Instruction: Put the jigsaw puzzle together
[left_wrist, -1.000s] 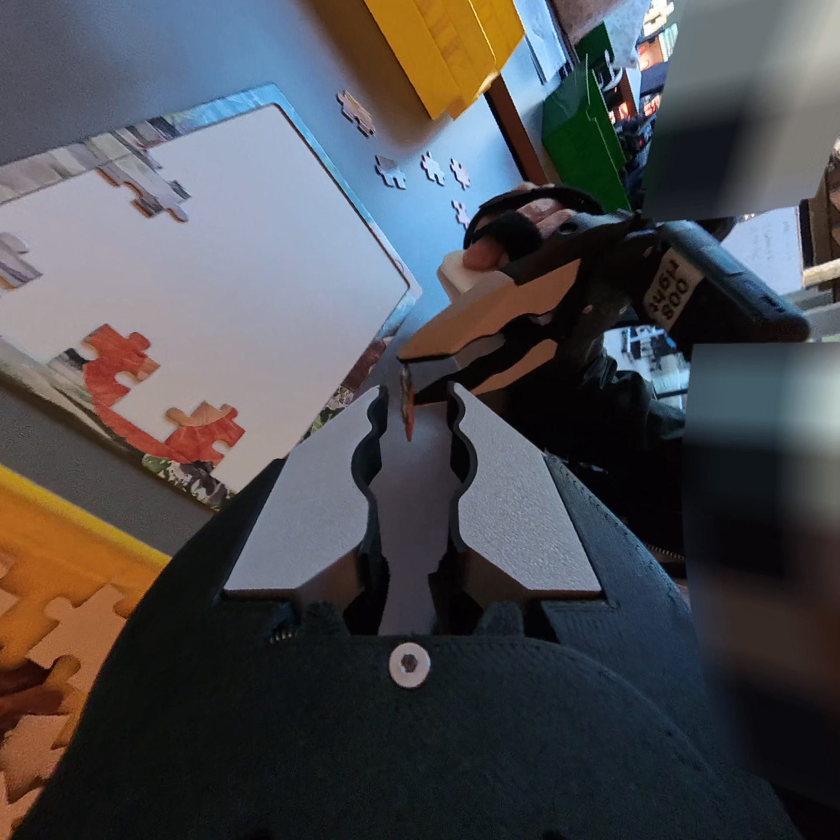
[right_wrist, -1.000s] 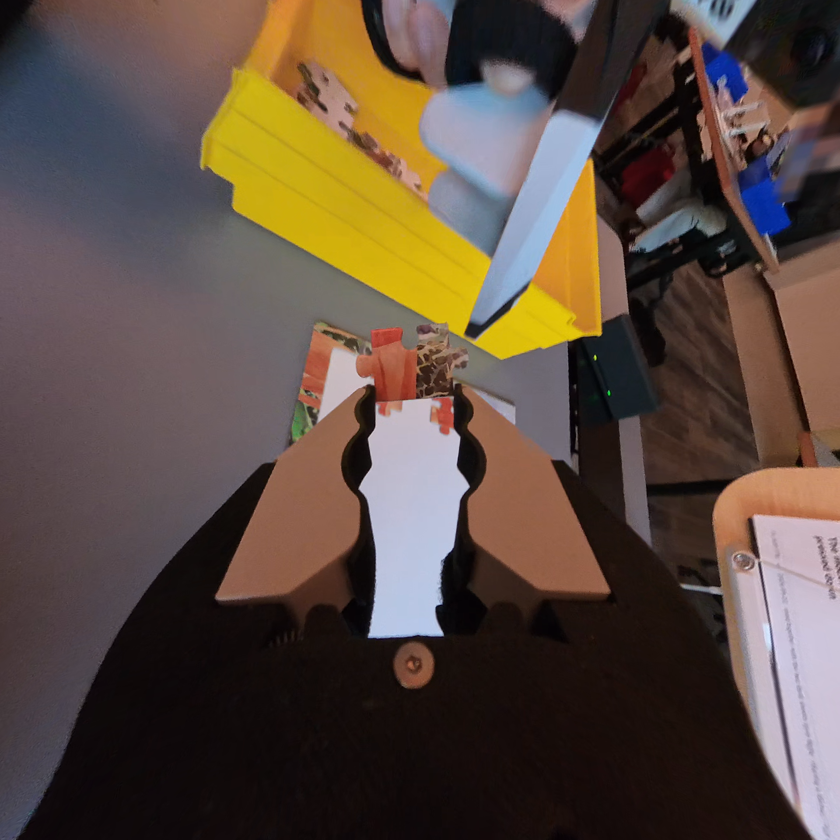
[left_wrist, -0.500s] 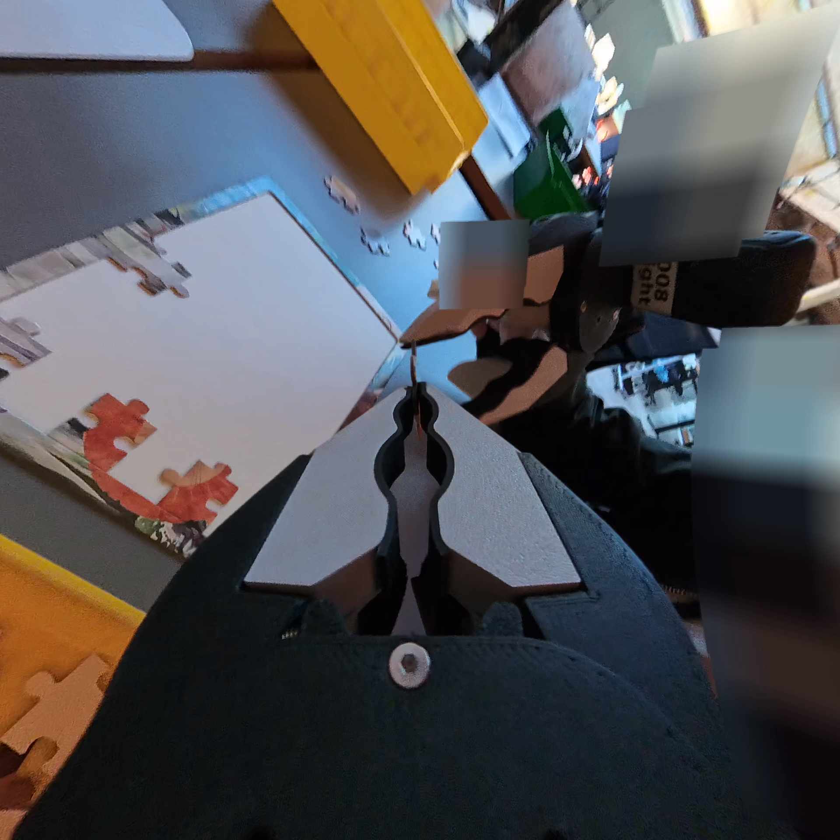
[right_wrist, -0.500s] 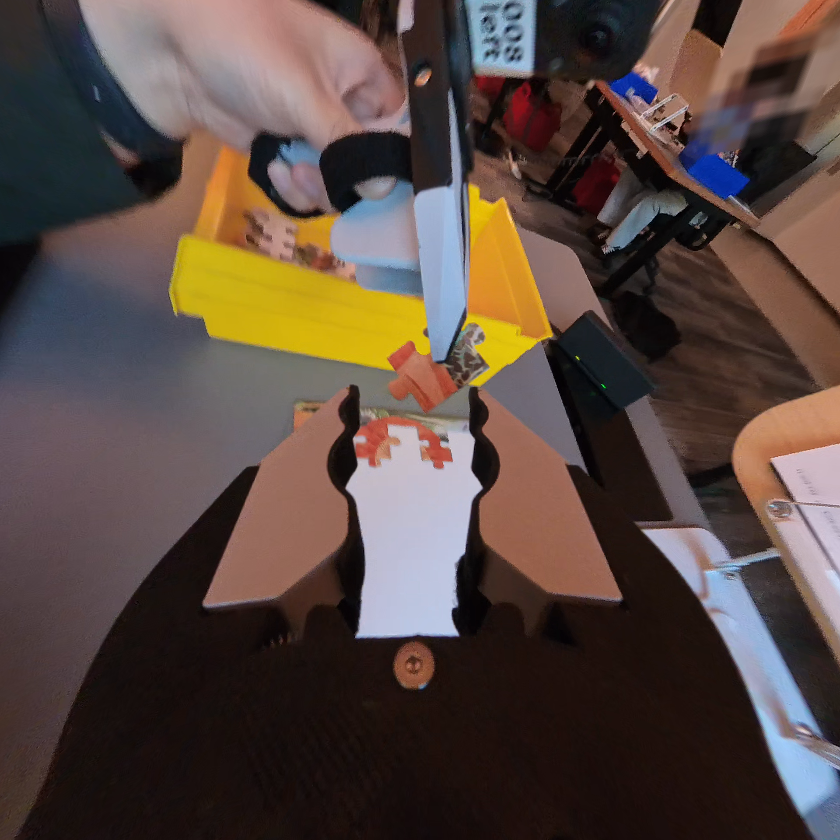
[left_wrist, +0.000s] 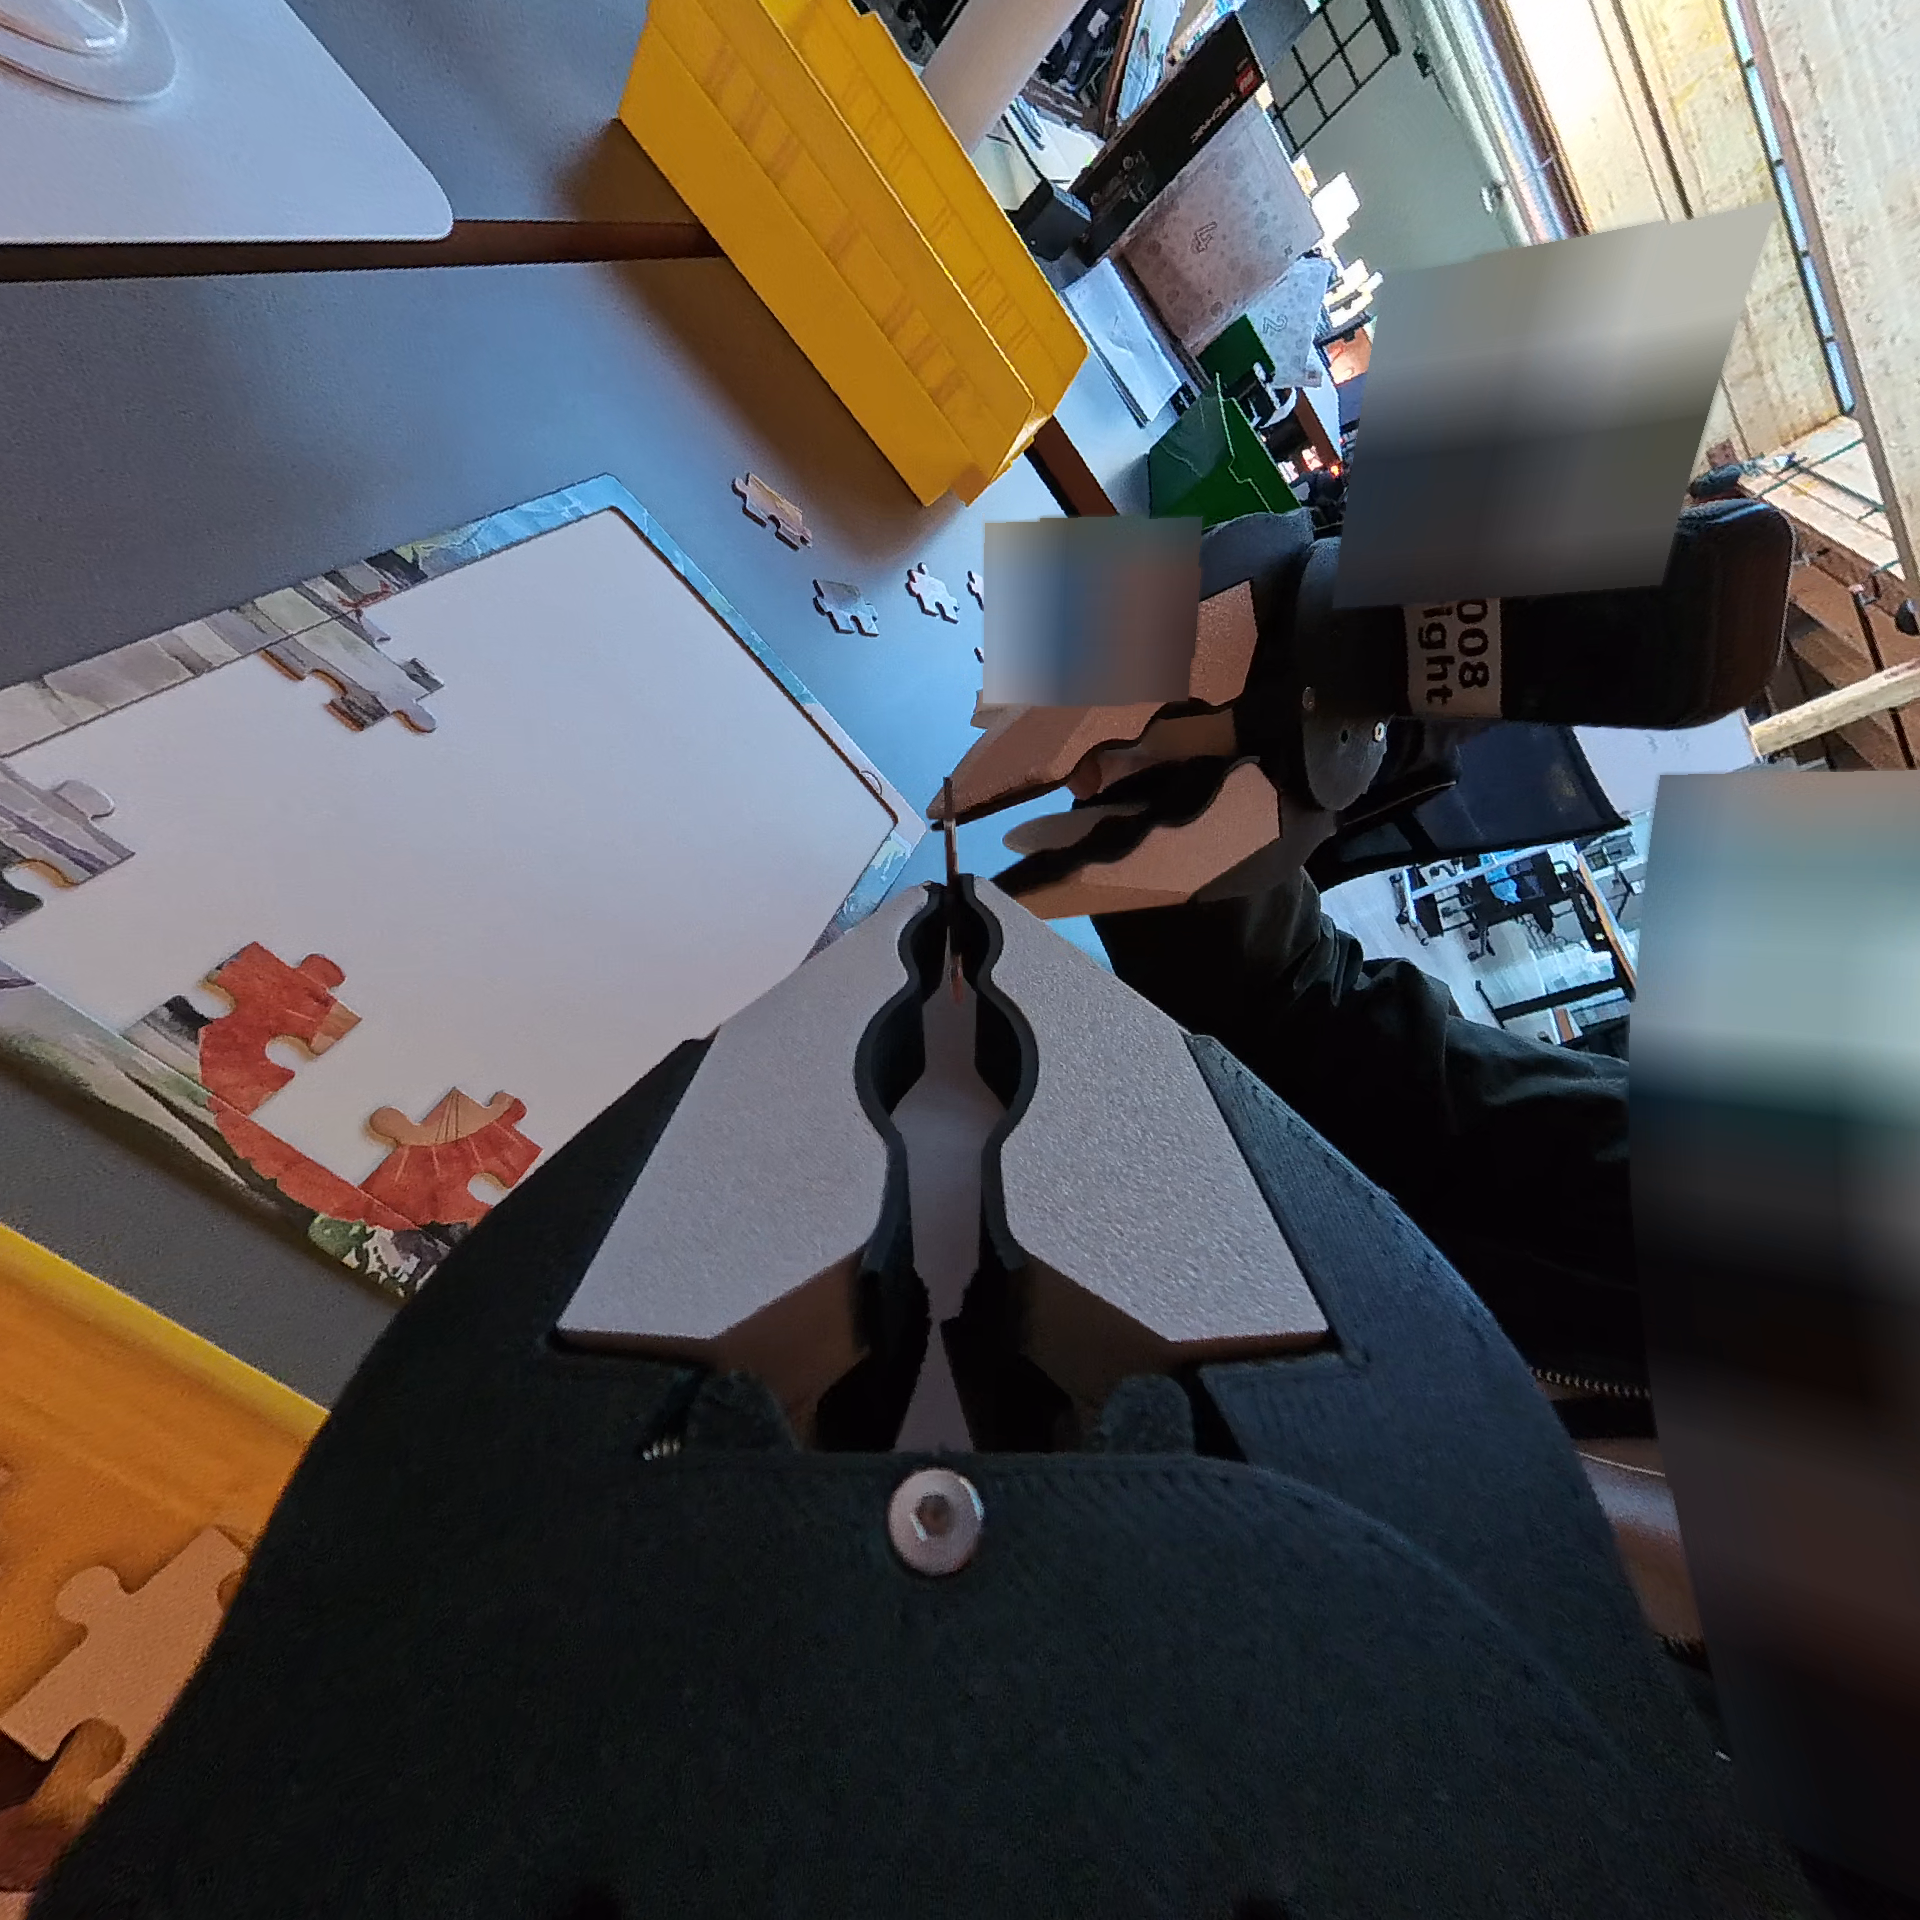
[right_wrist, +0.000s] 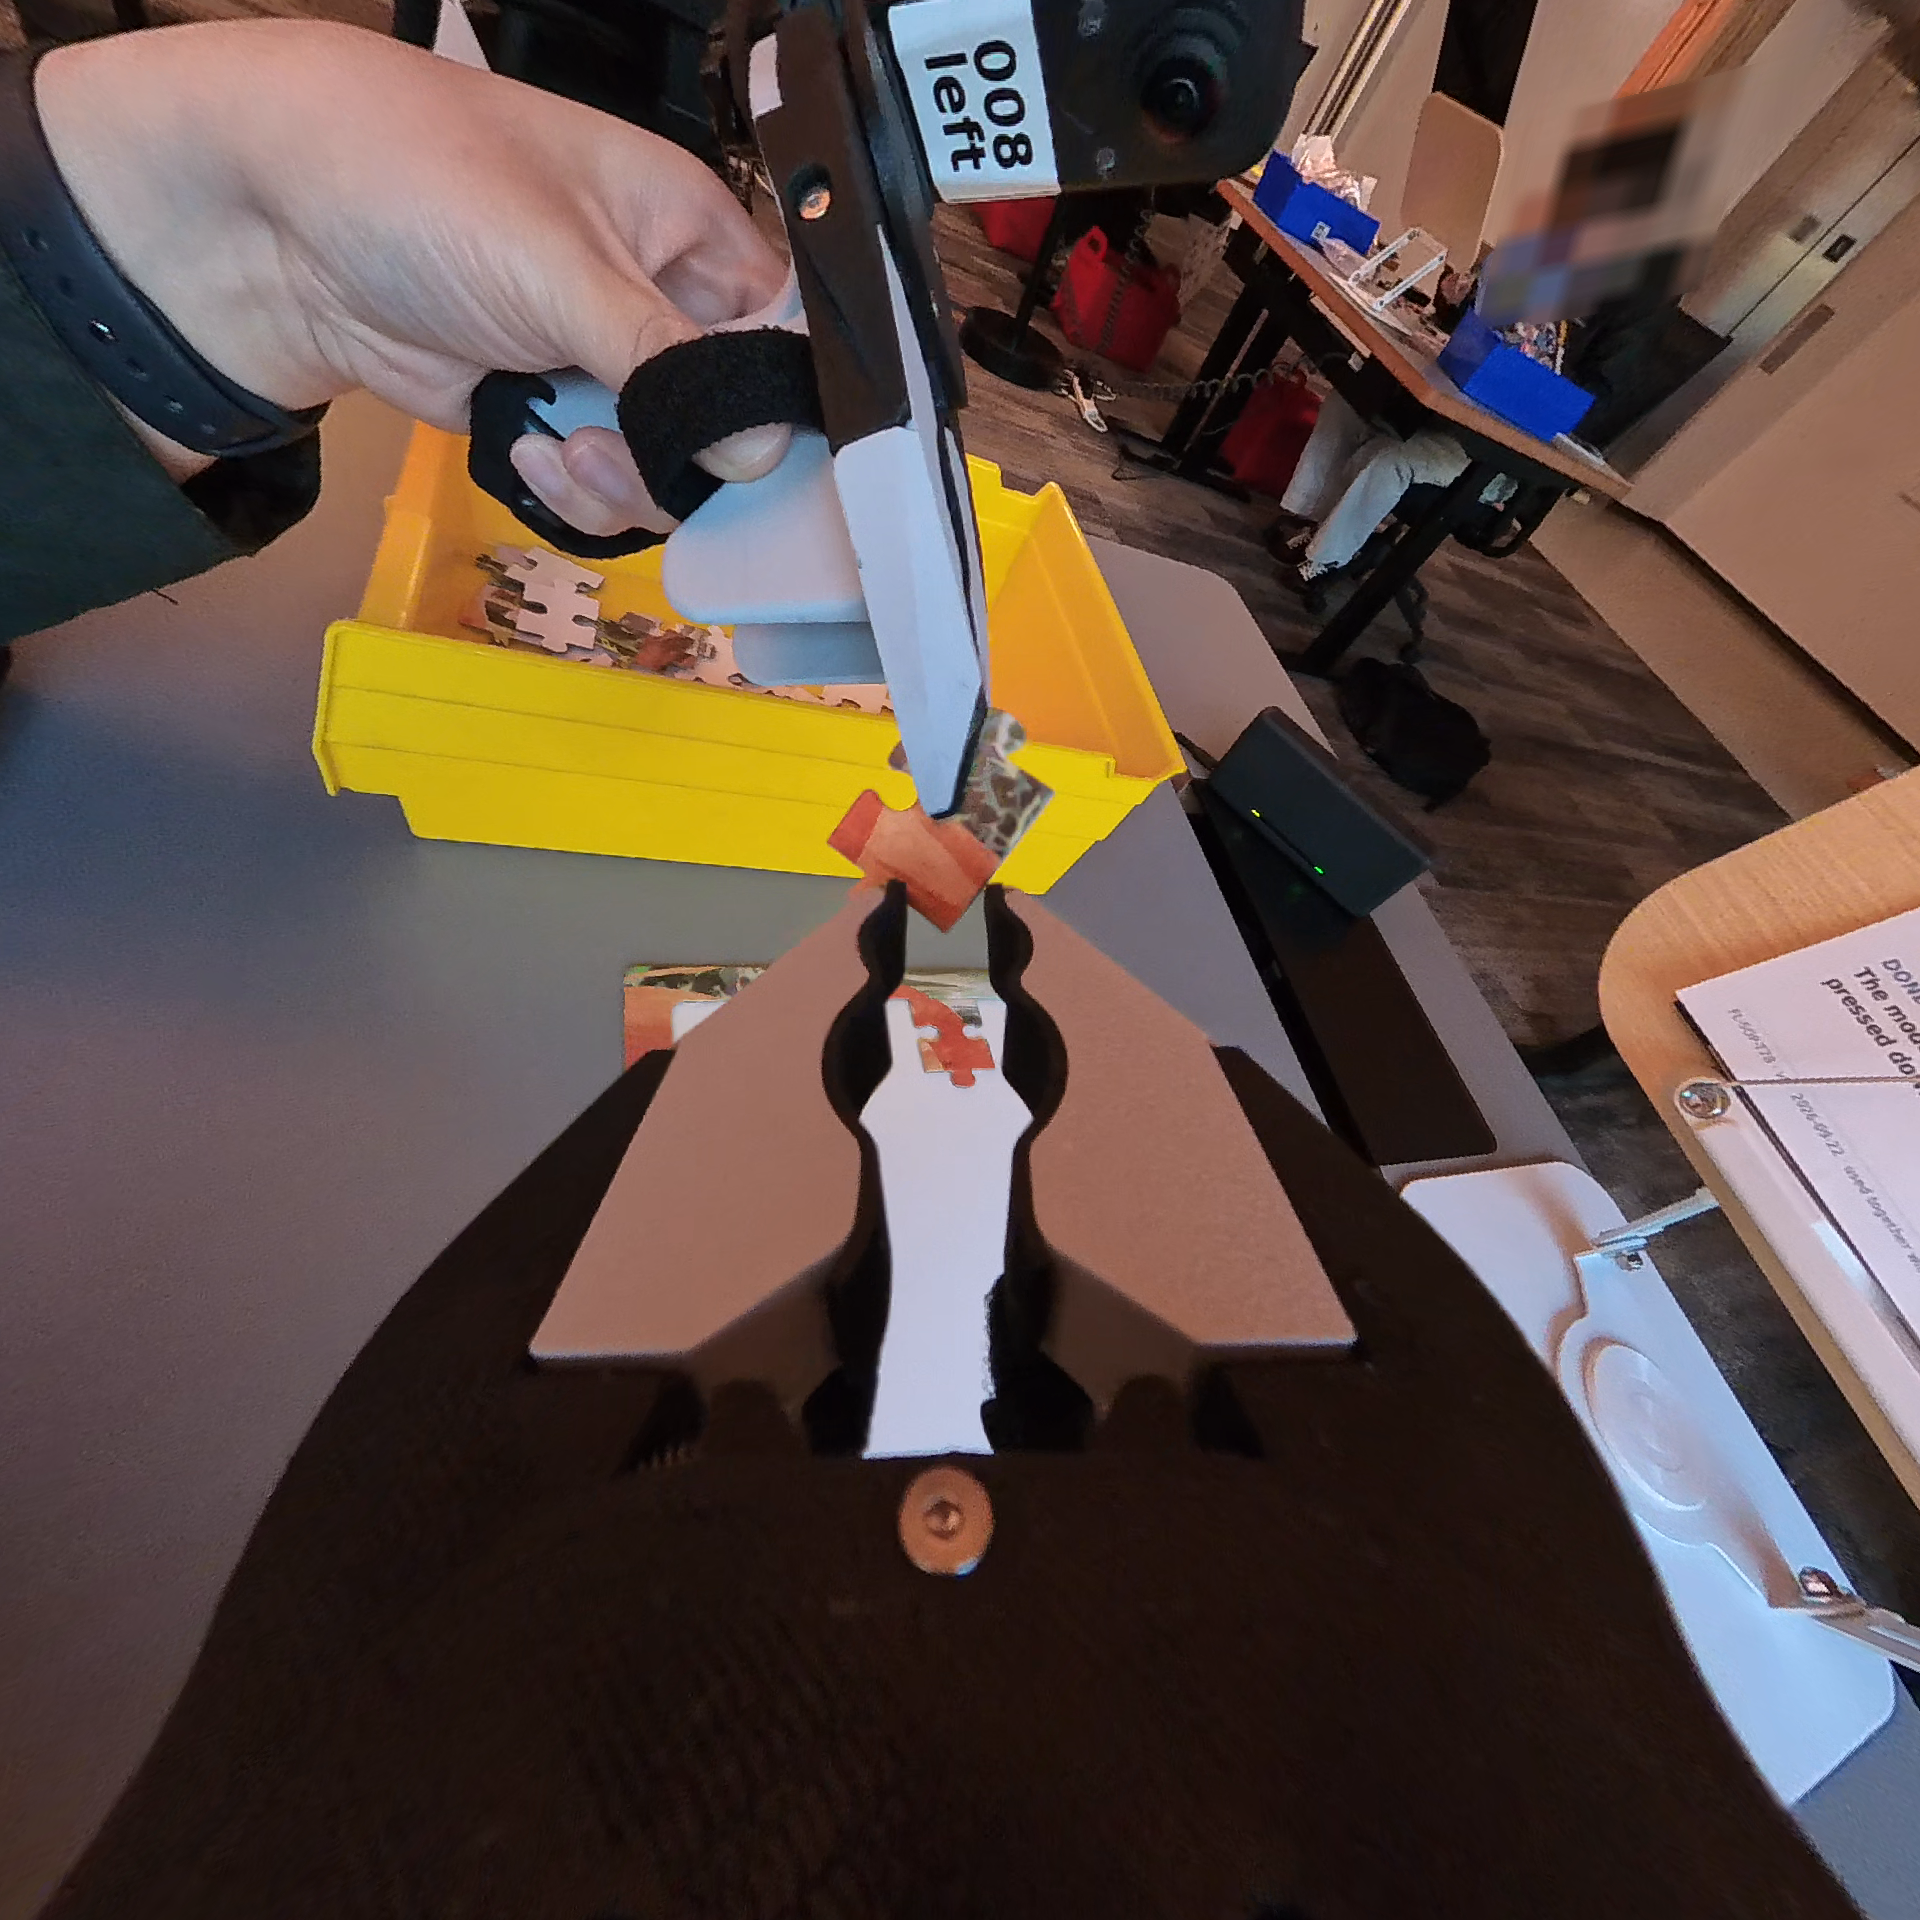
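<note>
Seen edge-on in the left wrist view, the puzzle piece (left_wrist: 948, 831) is pinched between the closed tips of the left gripper (left_wrist: 950, 896), held clear of the puzzle board (left_wrist: 540, 727), presumably for a handover. In the right wrist view, the right gripper (right_wrist: 943, 896) is parted narrowly, its tips just reaching the piece's lower edge; contact cannot be confirmed. The yellow bin (right_wrist: 665, 748) lies behind.

white stickers (right_wrist: 977, 99) on both grippers

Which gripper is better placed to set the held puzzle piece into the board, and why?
Probably the left gripper: it is shut on the puzzle piece, while the right gripper is open.
</note>
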